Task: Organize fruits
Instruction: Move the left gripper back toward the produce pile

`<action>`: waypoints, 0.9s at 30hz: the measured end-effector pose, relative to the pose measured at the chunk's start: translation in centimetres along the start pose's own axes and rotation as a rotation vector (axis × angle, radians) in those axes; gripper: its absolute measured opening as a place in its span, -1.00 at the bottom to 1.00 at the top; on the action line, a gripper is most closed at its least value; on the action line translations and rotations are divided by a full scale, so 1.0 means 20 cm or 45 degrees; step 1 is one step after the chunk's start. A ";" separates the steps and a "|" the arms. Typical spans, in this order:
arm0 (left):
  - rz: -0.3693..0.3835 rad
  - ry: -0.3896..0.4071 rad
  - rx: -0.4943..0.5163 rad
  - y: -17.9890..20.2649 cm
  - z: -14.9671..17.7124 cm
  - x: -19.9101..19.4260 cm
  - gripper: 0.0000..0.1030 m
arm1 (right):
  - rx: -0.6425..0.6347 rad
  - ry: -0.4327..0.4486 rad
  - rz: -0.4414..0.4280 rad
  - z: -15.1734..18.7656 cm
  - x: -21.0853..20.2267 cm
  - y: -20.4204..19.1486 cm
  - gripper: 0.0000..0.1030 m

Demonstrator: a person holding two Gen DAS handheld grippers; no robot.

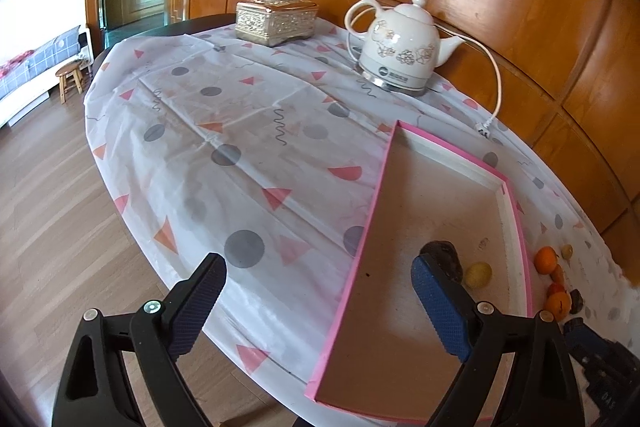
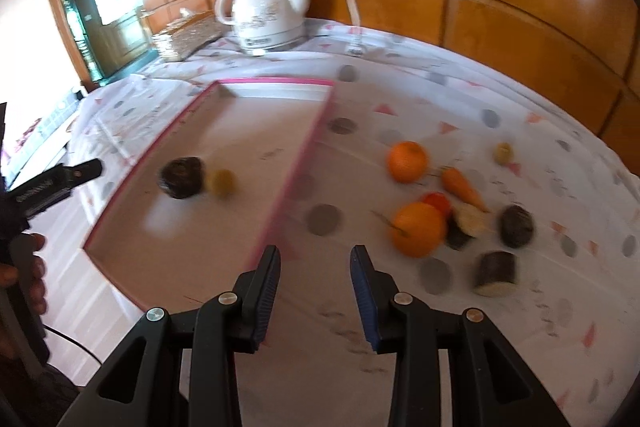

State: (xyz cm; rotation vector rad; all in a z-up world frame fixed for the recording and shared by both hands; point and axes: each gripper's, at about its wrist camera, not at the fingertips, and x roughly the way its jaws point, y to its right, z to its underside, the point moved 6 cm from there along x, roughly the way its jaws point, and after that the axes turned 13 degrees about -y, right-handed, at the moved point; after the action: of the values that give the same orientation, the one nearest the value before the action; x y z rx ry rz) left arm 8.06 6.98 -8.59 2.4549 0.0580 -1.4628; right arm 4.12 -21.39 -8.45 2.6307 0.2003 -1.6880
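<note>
A shallow pink-rimmed tray (image 1: 374, 203) (image 2: 312, 135) lies on the patterned tablecloth. Inside it sit a dark round fruit (image 2: 181, 177) (image 1: 442, 251) and a small yellow fruit (image 2: 221, 181) (image 1: 478, 274). Right of the tray lie two oranges (image 2: 407, 161) (image 2: 418, 229), a carrot (image 2: 462, 187), a red fruit (image 2: 438, 202), a small yellow-green fruit (image 2: 503, 151) and several dark pieces (image 2: 517, 225). My left gripper (image 1: 318, 301) is open and empty over the tray's left rim. My right gripper (image 2: 315, 293) is open and empty, above the cloth by the tray's right rim.
A white electric kettle (image 1: 400, 47) (image 2: 266, 15) with its loose cord and plug (image 1: 484, 129) stands at the back. A gold tissue box (image 1: 276, 21) stands beside it. A wood-panelled wall runs behind the table. Wooden floor and a stool (image 1: 71, 79) lie left.
</note>
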 end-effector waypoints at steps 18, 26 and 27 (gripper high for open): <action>0.005 -0.015 0.094 0.10 0.05 0.00 0.83 | 0.292 0.033 0.343 0.15 -0.23 0.71 -0.28; -0.006 -0.032 0.108 0.11 0.07 0.02 0.83 | 0.472 0.032 0.552 0.23 -0.38 1.14 -0.28; -0.010 -0.034 0.110 0.11 0.07 0.02 0.83 | 0.512 0.032 0.576 0.24 -0.40 1.21 -0.28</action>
State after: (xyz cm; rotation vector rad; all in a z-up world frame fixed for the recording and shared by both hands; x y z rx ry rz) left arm 7.44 4.52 -9.18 2.5052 -0.0010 -1.5319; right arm -0.87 -46.66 -4.69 2.6597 -0.7516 -1.6659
